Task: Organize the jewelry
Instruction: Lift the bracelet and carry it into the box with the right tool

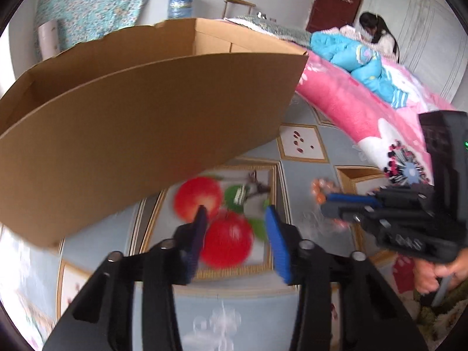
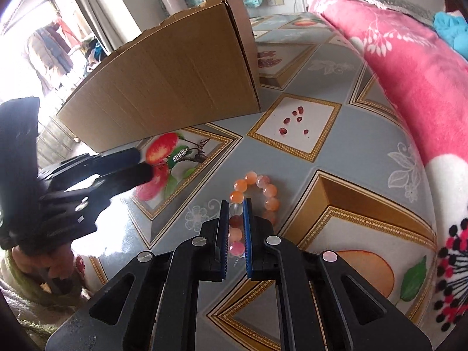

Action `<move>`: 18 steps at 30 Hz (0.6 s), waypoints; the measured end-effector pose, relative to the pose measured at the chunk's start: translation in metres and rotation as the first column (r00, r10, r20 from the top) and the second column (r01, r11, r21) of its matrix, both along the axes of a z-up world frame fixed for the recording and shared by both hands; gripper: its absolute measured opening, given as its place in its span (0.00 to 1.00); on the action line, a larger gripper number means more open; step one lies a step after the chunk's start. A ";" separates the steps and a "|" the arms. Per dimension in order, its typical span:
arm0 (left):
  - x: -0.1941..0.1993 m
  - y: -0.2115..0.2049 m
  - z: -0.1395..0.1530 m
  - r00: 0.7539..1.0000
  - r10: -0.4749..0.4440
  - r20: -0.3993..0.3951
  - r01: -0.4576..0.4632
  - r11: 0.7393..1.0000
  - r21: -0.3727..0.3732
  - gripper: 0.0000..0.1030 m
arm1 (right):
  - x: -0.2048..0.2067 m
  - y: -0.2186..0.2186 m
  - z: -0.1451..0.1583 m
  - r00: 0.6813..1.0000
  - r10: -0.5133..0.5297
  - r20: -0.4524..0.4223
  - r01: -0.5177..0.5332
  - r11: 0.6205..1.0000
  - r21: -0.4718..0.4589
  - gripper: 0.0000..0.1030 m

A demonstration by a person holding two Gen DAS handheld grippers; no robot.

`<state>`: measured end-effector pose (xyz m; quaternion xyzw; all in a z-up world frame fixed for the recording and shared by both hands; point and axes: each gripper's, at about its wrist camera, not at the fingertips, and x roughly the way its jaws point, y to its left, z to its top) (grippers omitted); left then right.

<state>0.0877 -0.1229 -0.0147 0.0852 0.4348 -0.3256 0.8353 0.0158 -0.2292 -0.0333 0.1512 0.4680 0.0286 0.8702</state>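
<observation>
The left gripper hovers low over the table with its two fingers spread well apart and nothing between them. The right gripper is down at the near side of the table, its blue-padded fingers drawn close together on a bead bracelet. A bare hand grips the right gripper's handle from below, fingers wrapped round it.

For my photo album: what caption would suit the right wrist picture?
Right gripper closing around an orange bead bracelet on the fruit-print tablecloth, cardboard box behind.
</observation>
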 end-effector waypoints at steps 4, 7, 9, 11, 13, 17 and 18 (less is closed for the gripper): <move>0.014 -0.020 -0.006 1.000 -0.018 -0.014 0.018 0.999 0.049 0.22 | -0.002 -0.008 -0.002 1.000 0.010 0.007 -0.010 0.999 0.051 0.07; 0.019 -0.030 -0.011 0.999 -0.029 -0.017 0.030 0.995 0.098 0.17 | -0.008 -0.010 -0.003 1.000 0.015 0.014 -0.016 0.997 0.076 0.07; 0.018 -0.035 -0.011 0.999 -0.040 -0.001 0.040 0.991 0.128 0.15 | -0.009 -0.013 -0.003 1.000 0.018 0.016 -0.019 0.996 0.083 0.07; 0.015 -0.040 -0.011 0.999 -0.050 0.016 0.047 0.985 0.168 0.14 | -0.009 -0.010 -0.004 1.000 0.018 0.017 -0.019 0.996 0.088 0.07; 0.014 -0.045 -0.011 0.998 -0.060 0.028 0.053 0.981 0.189 0.13 | -0.009 -0.010 -0.003 1.000 0.018 0.019 -0.020 0.995 0.096 0.07; 0.012 -0.049 -0.011 0.997 -0.078 0.030 0.070 0.977 0.203 0.05 | -0.013 -0.008 -0.003 1.000 0.018 0.021 -0.020 0.993 0.115 0.07; 0.011 -0.048 -0.011 0.996 -0.078 0.030 0.071 0.977 0.203 0.04 | -0.014 -0.009 -0.003 1.000 0.019 0.021 -0.021 0.993 0.115 0.07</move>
